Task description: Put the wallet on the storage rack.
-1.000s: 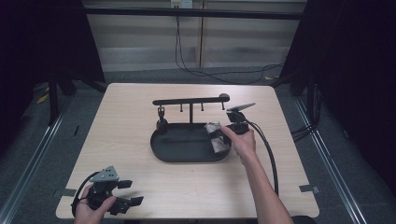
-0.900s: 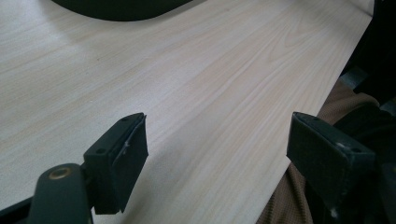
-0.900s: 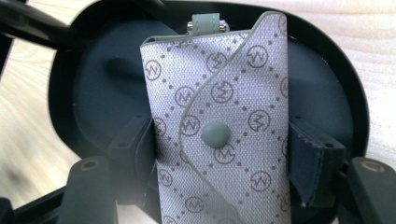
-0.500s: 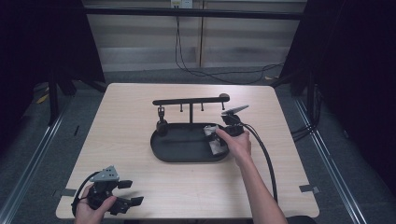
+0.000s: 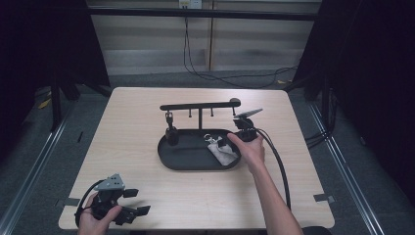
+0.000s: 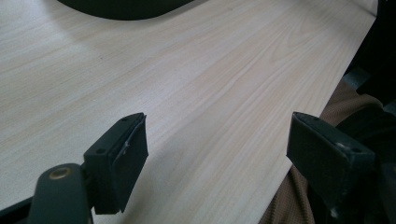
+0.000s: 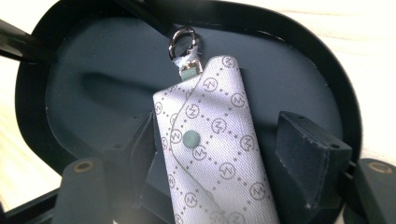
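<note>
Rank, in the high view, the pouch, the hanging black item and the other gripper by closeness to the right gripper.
1. Pouch: in the tray, right at the right gripper.
2. Hanging black item: at the tray's left end.
3. Left gripper: near table corner.

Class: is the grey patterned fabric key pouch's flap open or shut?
Shut: the grey patterned fabric key pouch lies flat, flap fastened by its green snap.
</note>
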### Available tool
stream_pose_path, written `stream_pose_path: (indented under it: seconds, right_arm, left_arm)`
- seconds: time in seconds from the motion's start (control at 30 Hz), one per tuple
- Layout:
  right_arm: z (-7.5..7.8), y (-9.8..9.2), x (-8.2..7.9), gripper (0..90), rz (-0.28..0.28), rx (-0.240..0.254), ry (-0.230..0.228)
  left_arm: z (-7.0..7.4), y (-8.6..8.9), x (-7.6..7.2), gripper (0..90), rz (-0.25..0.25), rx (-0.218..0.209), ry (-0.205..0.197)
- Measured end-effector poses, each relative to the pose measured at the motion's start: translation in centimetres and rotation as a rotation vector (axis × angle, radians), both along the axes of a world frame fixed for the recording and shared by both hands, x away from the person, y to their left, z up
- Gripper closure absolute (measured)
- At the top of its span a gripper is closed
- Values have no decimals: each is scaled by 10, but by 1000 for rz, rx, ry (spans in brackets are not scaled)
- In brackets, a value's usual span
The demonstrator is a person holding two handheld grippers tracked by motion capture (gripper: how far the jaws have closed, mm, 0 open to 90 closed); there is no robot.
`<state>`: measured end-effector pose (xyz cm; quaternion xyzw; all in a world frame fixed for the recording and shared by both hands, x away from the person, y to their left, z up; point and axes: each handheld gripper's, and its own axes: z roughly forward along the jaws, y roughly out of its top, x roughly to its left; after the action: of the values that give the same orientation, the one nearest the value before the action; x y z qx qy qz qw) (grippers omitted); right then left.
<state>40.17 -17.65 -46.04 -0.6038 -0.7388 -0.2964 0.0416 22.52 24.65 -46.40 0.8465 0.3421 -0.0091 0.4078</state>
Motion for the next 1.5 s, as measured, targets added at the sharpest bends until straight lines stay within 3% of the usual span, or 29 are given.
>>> stream_pose_path:
  seconds: [0.23, 0.8, 1.07, 1.1, 1.27, 1.5]
  right_arm:
    - [11, -6, -6, 260, 17, 4, -34]
    - [26, -24, -28, 252, 53, -4, -120]
    - [23, -48, -57, 265, 47, -10, -183]
    - [23, -51, -63, 266, 45, -24, -194]
    - [23, -67, -89, 268, 30, -8, -239]
    - [21, -88, -130, 268, 3, -52, -307]
  left_arm:
    - [-1, 1, 2, 204, 38, 5, 4]
    - [-1, 5, 3, 203, 59, -15, 17]
    - [-1, 9, 5, 203, 106, -29, 17]
    - [-1, 9, 5, 203, 112, -31, 16]
    - [-1, 11, 6, 203, 129, -39, 16]
    - [-1, 13, 8, 203, 139, -40, 14]
